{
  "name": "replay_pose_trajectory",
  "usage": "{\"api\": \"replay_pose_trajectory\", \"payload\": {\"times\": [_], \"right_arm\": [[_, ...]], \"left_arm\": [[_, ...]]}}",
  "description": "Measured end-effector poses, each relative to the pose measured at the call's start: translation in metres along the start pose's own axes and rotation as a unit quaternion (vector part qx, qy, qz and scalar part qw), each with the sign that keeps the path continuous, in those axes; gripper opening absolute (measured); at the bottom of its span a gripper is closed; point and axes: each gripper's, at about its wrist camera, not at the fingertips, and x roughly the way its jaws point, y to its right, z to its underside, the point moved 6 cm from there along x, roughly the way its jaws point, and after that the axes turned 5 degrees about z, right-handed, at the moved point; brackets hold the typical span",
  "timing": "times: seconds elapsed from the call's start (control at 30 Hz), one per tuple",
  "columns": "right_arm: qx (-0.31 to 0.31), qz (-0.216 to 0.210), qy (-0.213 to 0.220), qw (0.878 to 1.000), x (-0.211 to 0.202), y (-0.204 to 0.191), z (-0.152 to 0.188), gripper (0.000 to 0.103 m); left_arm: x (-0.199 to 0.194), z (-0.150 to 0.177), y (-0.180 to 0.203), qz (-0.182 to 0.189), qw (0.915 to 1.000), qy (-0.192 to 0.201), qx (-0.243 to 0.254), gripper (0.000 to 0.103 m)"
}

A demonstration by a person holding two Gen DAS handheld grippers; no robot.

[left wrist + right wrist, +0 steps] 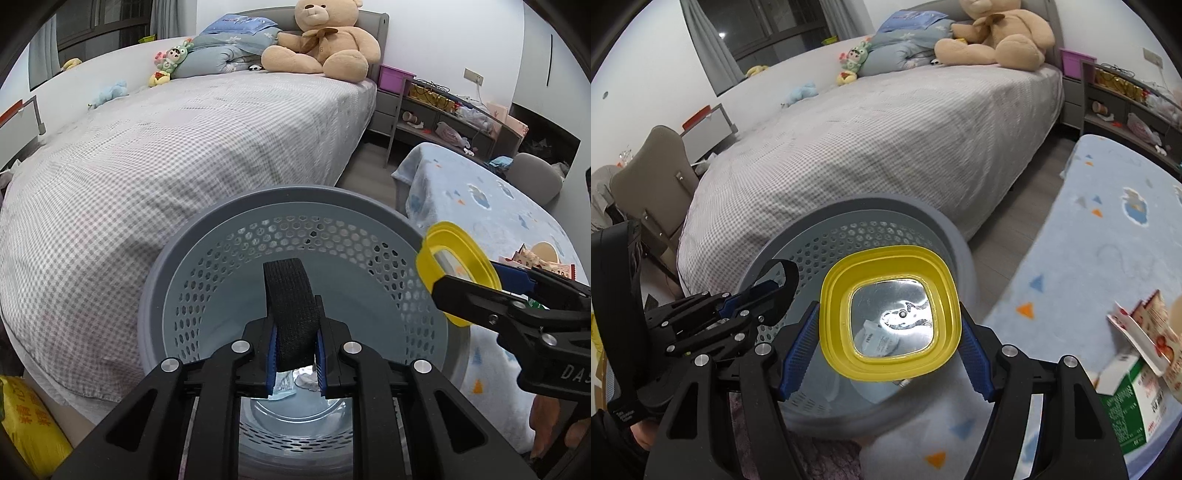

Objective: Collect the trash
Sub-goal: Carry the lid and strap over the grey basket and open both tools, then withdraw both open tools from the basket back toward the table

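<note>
A grey-blue perforated basket [207,266] stands beside the bed; it also shows in the right wrist view [942,229]. My left gripper [295,354] is shut on the basket's black fabric strap [291,302] over the opening. My right gripper [886,332] is shut on a yellow plastic cup with a foil bottom [890,317] and holds it over the basket's right rim; the cup also shows in the left wrist view [458,258]. Paper scraps [284,384] lie in the basket's bottom.
A bed with a checked sheet [166,155] and a teddy bear [325,40] lies behind. A table under a blue blanket [1108,240] on the right carries a green carton [1134,402] and snack wrappers [1145,328]. A yellow bag [26,417] sits at the lower left.
</note>
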Motion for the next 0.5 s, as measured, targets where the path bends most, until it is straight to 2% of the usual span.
{"api": "replay_pose_trajectory", "payload": {"times": [0.07,0.13,0.2,0.3,0.37,0.5], "right_arm": [[-0.003,0.000,-0.002,1.000,0.005,-0.003,-0.002,0.069],[-0.003,-0.002,-0.005,1.000,0.008,-0.005,-0.003,0.071],[-0.001,-0.001,-0.005,1.000,0.009,-0.005,-0.002,0.071],[-0.001,0.002,-0.001,1.000,0.006,-0.003,-0.001,0.074],[-0.002,0.005,0.004,1.000,0.004,-0.003,-0.002,0.077],[-0.004,0.010,0.008,1.000,0.001,-0.003,-0.002,0.077]], "left_arm": [[0.000,0.000,-0.004,-0.003,1.0000,0.000,-0.003,0.018],[-0.001,0.000,-0.009,-0.007,1.0000,0.000,-0.006,0.026],[-0.002,0.001,-0.012,-0.016,0.9998,0.002,-0.007,0.040],[-0.004,0.003,-0.016,-0.022,0.9997,0.000,-0.010,0.048],[-0.005,0.004,-0.018,-0.027,0.9995,0.000,-0.013,0.051],[-0.010,0.007,-0.020,-0.030,0.9994,0.002,-0.017,0.051]]}}
